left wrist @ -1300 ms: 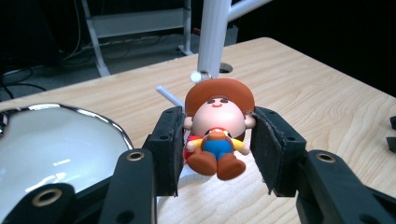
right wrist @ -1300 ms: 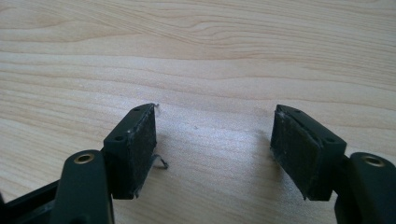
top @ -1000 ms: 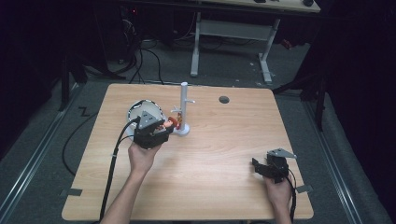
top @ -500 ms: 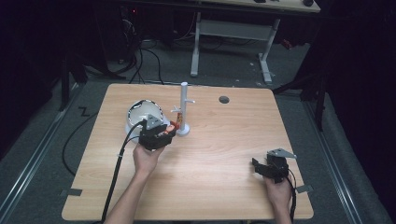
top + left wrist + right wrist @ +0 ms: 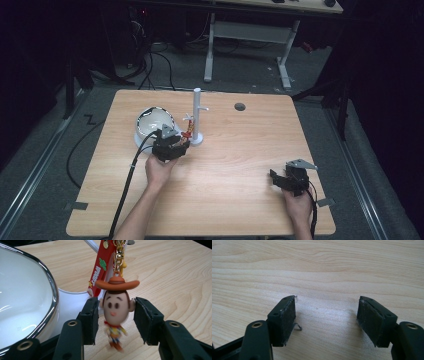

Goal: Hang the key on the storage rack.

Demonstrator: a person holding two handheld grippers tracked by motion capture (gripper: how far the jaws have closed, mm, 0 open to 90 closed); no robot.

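Currently, at the left of the worktop [image 5: 215, 165], you find a white bowl [image 5: 150, 122] with a dark rim; in the left gripper view this bowl [image 5: 22, 297] occupies the left side, just beside the left jaw. Your left hand [image 5: 159, 170] holds the left gripper [image 5: 172, 145] just in front of the bowl, with its cable [image 5: 127, 190] trailing back toward the worktop's near edge. In the left gripper view, the left gripper [image 5: 115, 315] has its jaws spread on either side of a cowboy figure keychain [image 5: 116, 307]. The figure's head sits between the two jaws, very close to both; firm contact cannot be confirmed, and the lower body is blurred. The figure hangs from a gold chain [image 5: 119, 252] beside a red strap [image 5: 98, 267] printed with small marks.

Immediately right of the left gripper, a white stand [image 5: 196, 115] with a round base and short side pegs rises upright; the keychain [image 5: 188, 134] hangs at it, too small there for detail. Farther back and to the right, a dark round hole [image 5: 240, 106] is set into the worktop.

At the near right, well apart from the stand, your right hand [image 5: 298, 207] holds the right gripper [image 5: 280, 180]. In the right gripper view, the right gripper [image 5: 325, 320] has its jaws spread wide over bare wood, with nothing between them.
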